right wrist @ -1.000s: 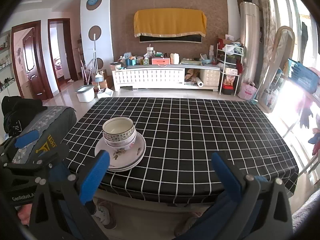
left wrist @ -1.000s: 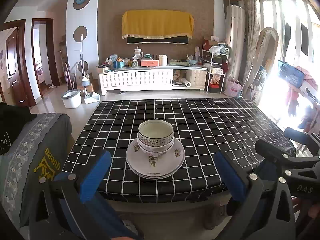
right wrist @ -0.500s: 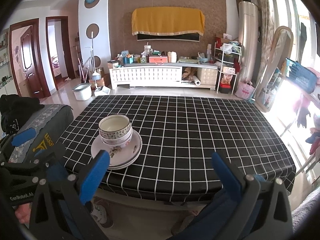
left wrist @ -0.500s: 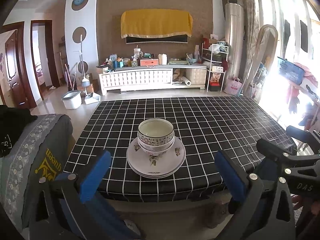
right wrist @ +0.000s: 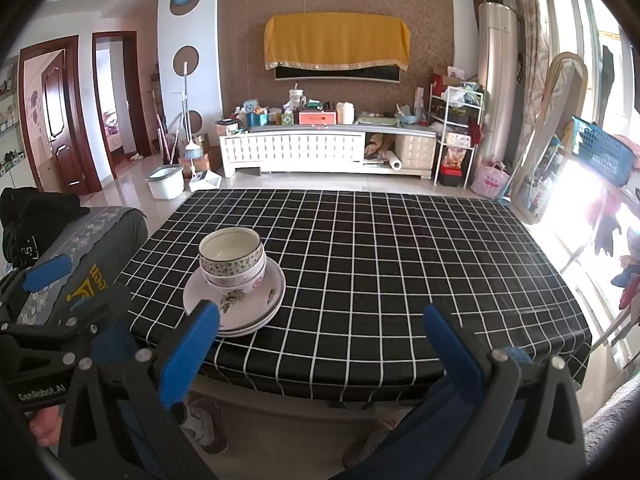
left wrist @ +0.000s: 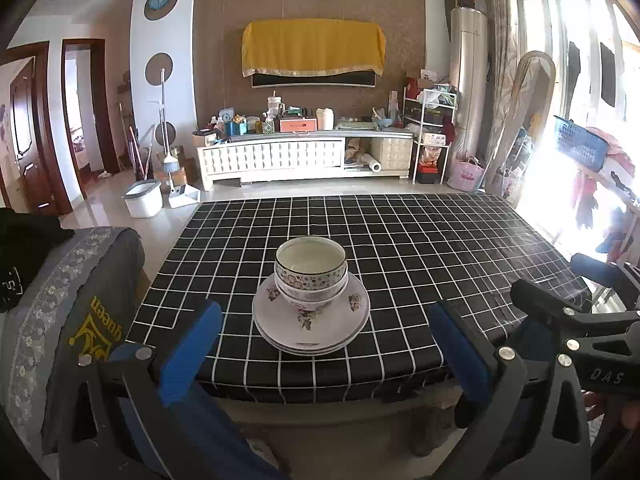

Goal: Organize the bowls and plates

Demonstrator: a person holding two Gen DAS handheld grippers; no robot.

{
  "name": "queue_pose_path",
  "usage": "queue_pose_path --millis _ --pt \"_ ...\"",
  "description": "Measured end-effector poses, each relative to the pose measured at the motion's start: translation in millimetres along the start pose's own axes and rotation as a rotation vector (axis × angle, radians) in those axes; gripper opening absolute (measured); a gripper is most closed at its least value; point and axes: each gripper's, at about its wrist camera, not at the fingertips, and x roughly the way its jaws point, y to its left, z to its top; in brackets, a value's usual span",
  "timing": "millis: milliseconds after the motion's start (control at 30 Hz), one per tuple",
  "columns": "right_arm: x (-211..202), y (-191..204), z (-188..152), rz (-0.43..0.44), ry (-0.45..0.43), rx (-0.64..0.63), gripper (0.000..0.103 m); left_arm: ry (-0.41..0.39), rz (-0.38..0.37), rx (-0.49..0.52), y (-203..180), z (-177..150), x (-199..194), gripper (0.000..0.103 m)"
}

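Observation:
Two nested floral bowls (left wrist: 311,276) (right wrist: 232,260) sit on a stack of white flowered plates (left wrist: 344,328) (right wrist: 256,312) near the front edge of the black checked table (left wrist: 420,248) (right wrist: 400,248). My left gripper (left wrist: 324,344) hangs open in front of the table edge, the stack centred between its blue pads (left wrist: 188,352). My right gripper (right wrist: 320,344) is open too, off the front edge, with the stack ahead of its left pad (right wrist: 188,356). Neither gripper touches the dishes.
A chair draped in grey cloth (left wrist: 60,320) (right wrist: 92,248) stands at the table's left side. Behind the table are a white cabinet (left wrist: 280,156) and a bucket (left wrist: 144,200) on the floor. Right of the stack, bare tablecloth stretches across.
Both grippers have drawn slightly back and tilted, so the stack sits a little higher in the views. The dishes have not moved.

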Motion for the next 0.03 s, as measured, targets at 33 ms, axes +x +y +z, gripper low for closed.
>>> queue_pose_path --millis 33 --pt "-0.5 0.6 -0.9 0.0 0.0 -0.001 0.103 0.003 -0.003 0.0 -0.5 -0.4 0.0 0.103"
